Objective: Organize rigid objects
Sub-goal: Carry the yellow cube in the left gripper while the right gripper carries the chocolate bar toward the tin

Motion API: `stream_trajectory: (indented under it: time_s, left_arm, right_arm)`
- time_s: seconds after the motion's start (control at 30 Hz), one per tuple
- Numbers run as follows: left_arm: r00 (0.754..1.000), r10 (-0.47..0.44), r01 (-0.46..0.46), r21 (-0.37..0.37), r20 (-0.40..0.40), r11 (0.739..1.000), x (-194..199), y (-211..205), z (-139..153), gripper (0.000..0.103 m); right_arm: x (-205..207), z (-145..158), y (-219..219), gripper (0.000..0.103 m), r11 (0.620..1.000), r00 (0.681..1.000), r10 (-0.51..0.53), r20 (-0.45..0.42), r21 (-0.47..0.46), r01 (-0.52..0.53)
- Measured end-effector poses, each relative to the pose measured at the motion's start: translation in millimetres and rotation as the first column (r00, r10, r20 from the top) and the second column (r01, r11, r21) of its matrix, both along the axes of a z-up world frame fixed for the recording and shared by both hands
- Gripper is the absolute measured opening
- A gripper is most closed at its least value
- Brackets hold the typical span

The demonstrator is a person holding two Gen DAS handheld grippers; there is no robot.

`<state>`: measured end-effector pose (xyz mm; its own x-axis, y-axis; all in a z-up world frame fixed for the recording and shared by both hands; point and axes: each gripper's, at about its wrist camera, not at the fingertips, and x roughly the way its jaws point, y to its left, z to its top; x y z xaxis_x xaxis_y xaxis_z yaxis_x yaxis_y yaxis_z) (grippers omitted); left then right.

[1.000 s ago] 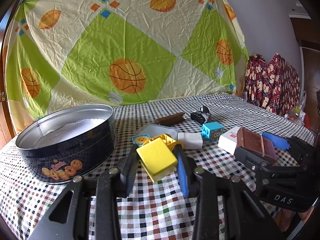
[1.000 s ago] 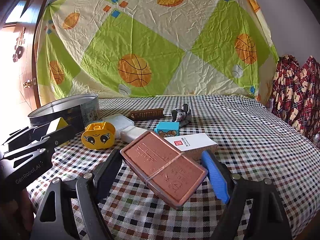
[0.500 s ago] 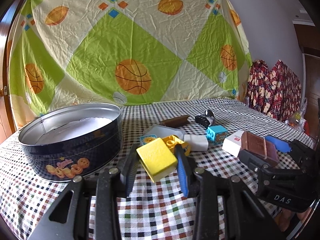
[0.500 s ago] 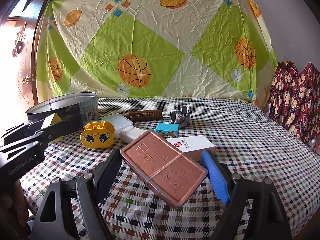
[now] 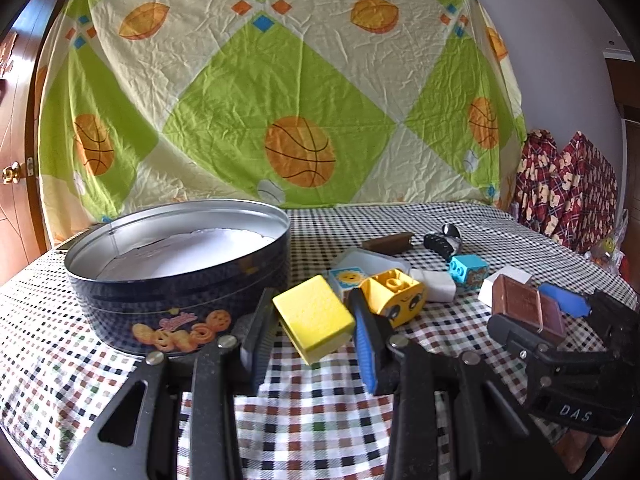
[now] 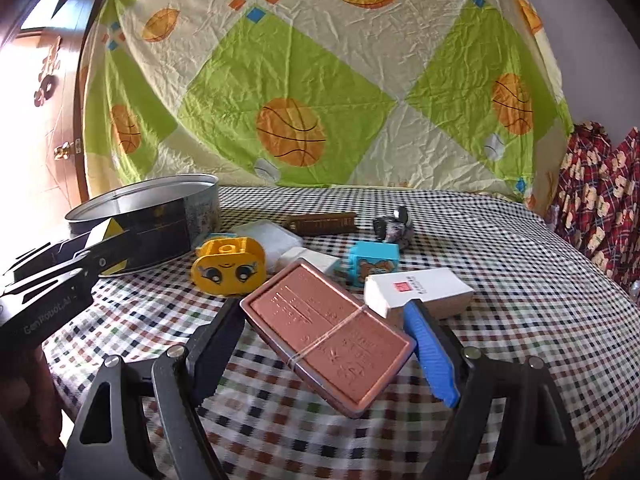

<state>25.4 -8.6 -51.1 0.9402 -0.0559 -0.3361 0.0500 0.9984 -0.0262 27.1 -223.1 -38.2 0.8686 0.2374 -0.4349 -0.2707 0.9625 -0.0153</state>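
Observation:
My left gripper (image 5: pixel 314 322) is shut on a yellow block (image 5: pixel 312 316), held above the checked cloth just right of the round cookie tin (image 5: pixel 180 276). The tin is open with white paper inside. My right gripper (image 6: pixel 328 332) is shut on a flat brown tin case (image 6: pixel 328 328), held over the cloth; it also shows in the left wrist view (image 5: pixel 524 308). A yellow face block (image 6: pixel 228 266), a blue bear block (image 6: pixel 374 262) and a white box (image 6: pixel 420 292) lie on the cloth.
A brown comb (image 6: pixel 320 222), a grey toy (image 6: pixel 394 228), a white eraser-like block (image 5: pixel 434 284) and a sun-face block (image 5: pixel 348 278) lie behind. A basketball-print sheet hangs at the back. Red patterned fabric (image 6: pixel 600 208) is at the right; a wooden door (image 6: pixel 48 120) at the left.
My left gripper has moved left and nearer the cookie tin with the yellow block. My right gripper still holds the brown case in about the same place.

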Motion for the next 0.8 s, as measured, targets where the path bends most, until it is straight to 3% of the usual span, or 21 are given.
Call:
stream_trajectory:
  time_s: [0.8]
  left_arm:
    - [0.997, 0.076, -0.076, -0.019, -0.008, 0.997, -3.3, 43.0, -2.7, 0.035]
  right_arm:
    - [2.8, 10.4, 54.1, 0.083, 0.995, 0.995, 0.095, 0.007, -0.034, -0.094]
